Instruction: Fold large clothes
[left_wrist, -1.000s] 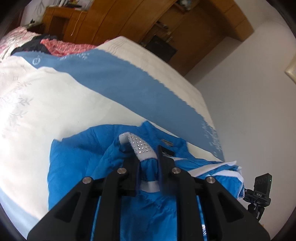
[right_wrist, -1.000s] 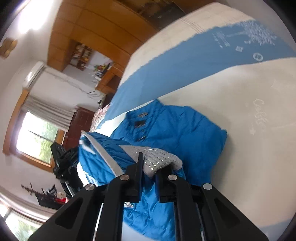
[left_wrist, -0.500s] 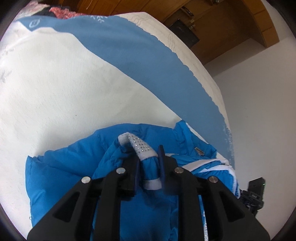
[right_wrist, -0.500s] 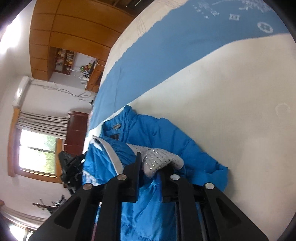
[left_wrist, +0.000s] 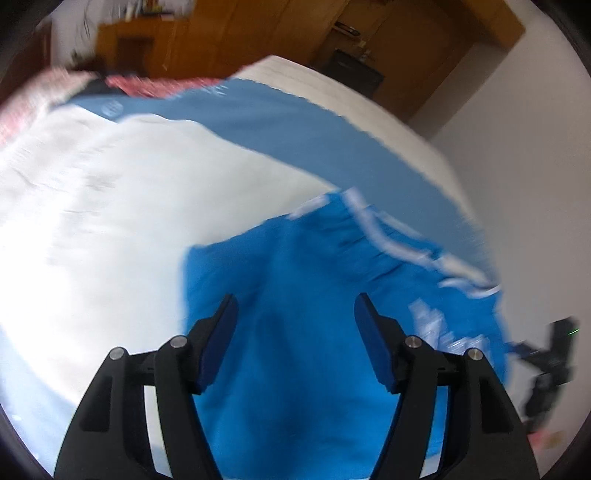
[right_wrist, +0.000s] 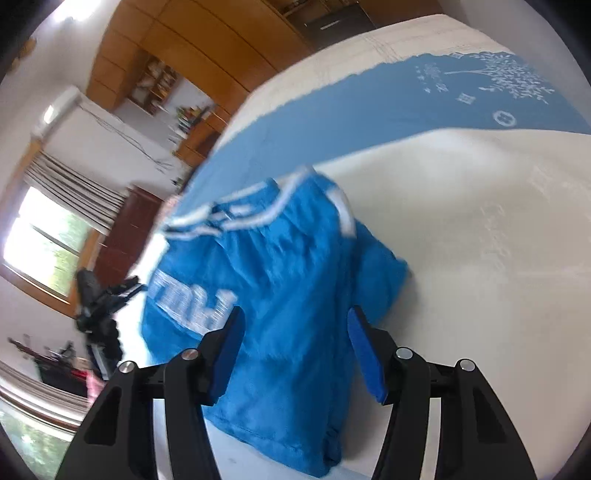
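Observation:
A bright blue padded jacket (left_wrist: 332, 302) with white stripes lies folded over on the bed; it also shows in the right wrist view (right_wrist: 280, 280), with white lettering facing up. My left gripper (left_wrist: 295, 306) is open and empty, hovering just above the jacket. My right gripper (right_wrist: 295, 317) is open and empty, above the jacket's near part. Both views are motion-blurred.
The bed has a white and blue cover (left_wrist: 110, 206), also seen in the right wrist view (right_wrist: 480, 206). Red patterned clothes (left_wrist: 140, 85) lie at its far end. A black tripod device (left_wrist: 554, 354) stands beside the bed near the white wall. Wooden wardrobes (right_wrist: 207, 48) line the room.
Both grippers let go of the grey studded jacket part and opened wide. They pulled back and up; the jacket now lies folded over with its lettered side up.

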